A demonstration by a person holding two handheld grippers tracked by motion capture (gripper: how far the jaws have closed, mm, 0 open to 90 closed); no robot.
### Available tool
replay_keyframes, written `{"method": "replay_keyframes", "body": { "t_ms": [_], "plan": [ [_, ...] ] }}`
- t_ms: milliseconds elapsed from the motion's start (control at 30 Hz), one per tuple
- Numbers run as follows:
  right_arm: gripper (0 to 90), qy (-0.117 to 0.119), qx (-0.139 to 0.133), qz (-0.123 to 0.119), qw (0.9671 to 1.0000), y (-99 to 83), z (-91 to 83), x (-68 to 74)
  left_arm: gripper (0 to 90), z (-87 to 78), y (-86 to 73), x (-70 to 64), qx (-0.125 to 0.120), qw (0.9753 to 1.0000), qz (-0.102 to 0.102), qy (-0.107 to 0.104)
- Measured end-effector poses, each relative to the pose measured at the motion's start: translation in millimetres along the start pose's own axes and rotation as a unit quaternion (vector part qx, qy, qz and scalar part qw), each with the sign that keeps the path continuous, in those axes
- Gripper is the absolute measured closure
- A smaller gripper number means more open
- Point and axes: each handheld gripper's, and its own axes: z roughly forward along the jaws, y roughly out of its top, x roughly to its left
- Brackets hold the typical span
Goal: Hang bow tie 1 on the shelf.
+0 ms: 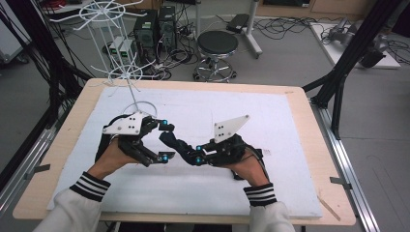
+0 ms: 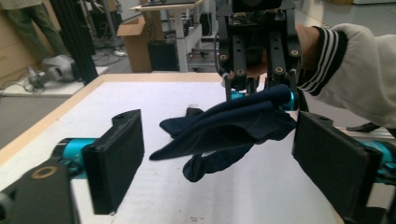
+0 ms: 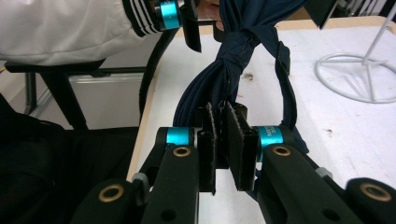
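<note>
A dark navy cloth hangs in the air between the two grippers, above the white mat that covers the table. In the right gripper view the cloth is bunched into a twisted, knot-like gather just ahead of the jaws, with a narrow band of the same fabric looping down along the side towards the mat. The right gripper has its jaws pressed nearly together on the lower end of this cloth, pinching a thin fold between the pads. In the left gripper view the cloth droops from the right gripper farther off, and its loose folds sag in the space between the left gripper's own wide-apart jaws, not touched by the pad on the view's left; whether it brushes the other pad cannot be told. In the high view the left gripper stands spread, one fingertip above the cloth and one below it. Beyond the left gripper a white wire rack stands on the mat, its ring base near the cloth.
</note>
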Motion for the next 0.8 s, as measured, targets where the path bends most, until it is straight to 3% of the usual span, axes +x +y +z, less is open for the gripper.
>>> {"method": "replay_keyframes", "body": {
  "t_ms": [167,333,800],
  "plan": [
    [83.3,0.001,0.002,-0.002,1.0,0.5,3.2,0.1,26.7,1.3,0.0,-0.4,0.0,0.9999,-0.001,-0.015],
    [83.2,0.001,0.004,-0.004,1.0,0.6,3.5,0.1,34.5,-1.4,0.5,-0.2,-0.009,0.9998,-0.008,-0.016],
    [83.2,-0.006,-0.002,0.004,1.0,-0.5,2.9,-0.6,60.0,-7.8,-0.5,-3.1,-0.024,0.9995,-0.003,-0.019]
  ]
}}
